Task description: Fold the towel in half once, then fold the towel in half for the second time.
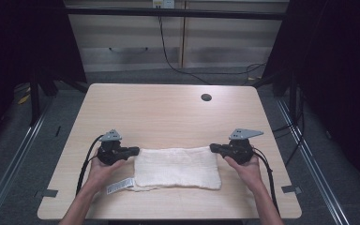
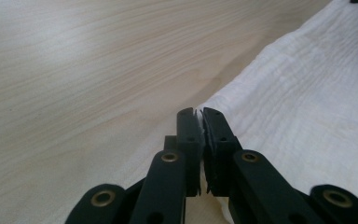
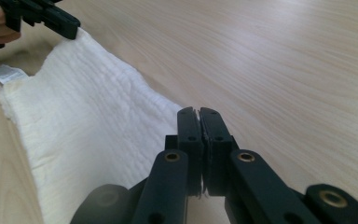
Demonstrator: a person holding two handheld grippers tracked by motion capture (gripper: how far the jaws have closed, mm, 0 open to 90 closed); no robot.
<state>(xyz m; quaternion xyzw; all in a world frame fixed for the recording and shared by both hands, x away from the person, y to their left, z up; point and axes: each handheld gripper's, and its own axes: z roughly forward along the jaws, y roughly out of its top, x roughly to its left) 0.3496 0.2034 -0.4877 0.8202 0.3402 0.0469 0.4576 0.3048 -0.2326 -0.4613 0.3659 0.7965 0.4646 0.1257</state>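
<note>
High view: a white cloth (image 1: 177, 167) lies flat at the table's (image 1: 168, 108) 6 o'clock edge. Left gripper (image 1: 132, 151) pinches its 10 o'clock corner, jaws closed on fabric; right gripper (image 1: 213, 147) pinches the 2 o'clock corner likewise. A label (image 1: 120, 186) sticks out at 8 o'clock.

Your table (image 1: 168, 112) is lit bright and even from above while the room around it is dark, your right gripper (image 3: 199, 112) has blurry near arms, and soft glare shines on the wood far past its tips.
</note>
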